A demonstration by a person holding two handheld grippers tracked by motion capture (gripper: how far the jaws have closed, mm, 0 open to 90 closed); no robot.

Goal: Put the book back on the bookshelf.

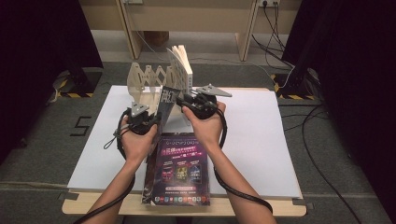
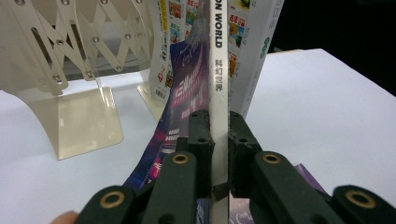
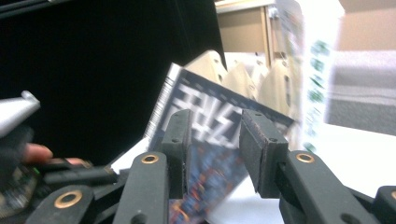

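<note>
Magazine (image 2: 218, 70) stands upright on its lower edge, spine toward me, long axis vertical, top leaning slightly; just beside the white book (image 2: 252, 56) in the rack (image 2: 70, 70). Left tool (image 2: 219, 135) clamped tight on the spine. Right tool (image 3: 215, 149) about half open, gripping nothing, cover behind it. Plan: keep spine vertical, slide w/o bending the cover. Table (image 1: 261, 135) also carries a second mag (image 1: 180, 170).

Thin magazine (image 2: 218, 70) with white spine and dark purple covers, printed "ON WORLD" above Chinese characters. Upright on its lower edge, spine outward, front cover bowing away to one side. Clamped at the spine just beside the cream expanding book rack (image 1: 147, 79), directly in front of the white book (image 1: 183, 65) already standing in that rack.
</note>
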